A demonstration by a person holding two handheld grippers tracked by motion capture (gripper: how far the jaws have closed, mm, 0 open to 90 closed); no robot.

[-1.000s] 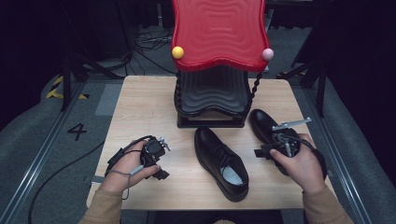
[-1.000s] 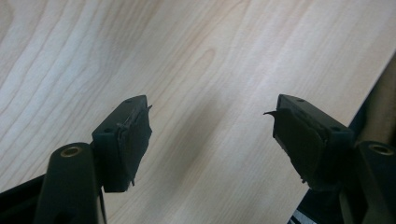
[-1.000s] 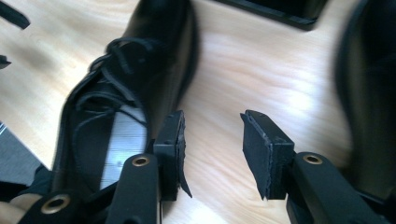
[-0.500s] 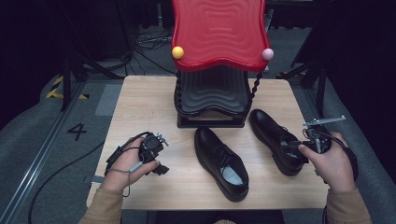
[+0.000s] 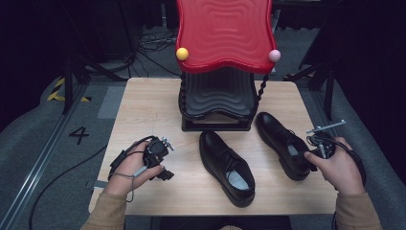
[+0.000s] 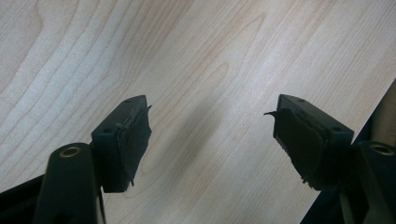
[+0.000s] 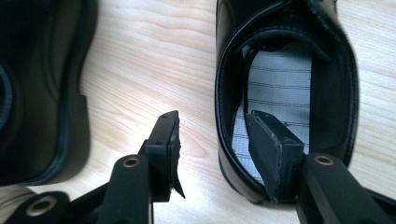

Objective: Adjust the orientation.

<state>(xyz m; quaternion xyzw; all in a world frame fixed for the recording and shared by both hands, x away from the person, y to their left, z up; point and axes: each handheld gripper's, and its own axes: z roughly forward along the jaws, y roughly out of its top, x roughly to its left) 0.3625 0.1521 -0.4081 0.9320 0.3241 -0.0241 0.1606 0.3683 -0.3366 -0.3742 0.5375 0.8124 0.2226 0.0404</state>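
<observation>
The right-hand black shoe (image 5: 283,145) lies on the worktop (image 5: 148,110) near its right edge, toe toward the red-and-black rack (image 5: 222,57), heel toward the person. The right gripper (image 7: 215,140) straddles that shoe's heel-side wall: one jaw is inside the opening over the striped insole (image 7: 280,88), the other outside on the bare wood, and the jaws are spread, not yet closed on the leather. In the high view the right hand (image 5: 337,167) holds this gripper just behind the heel.

The second black shoe (image 5: 227,165) lies just beside, near the worktop's middle, angled with its toe toward the rack's base. The left gripper (image 6: 210,135) sits well apart at the front left, jaws wide and empty above plain wood.

The likely risk is a thin bite: if the jaws close only on the collar edge, the smooth leather could slip or fold, and the shoe may swing toe-down when lifted. The neighbouring shoe is close enough that a swinging toe could knock it.
</observation>
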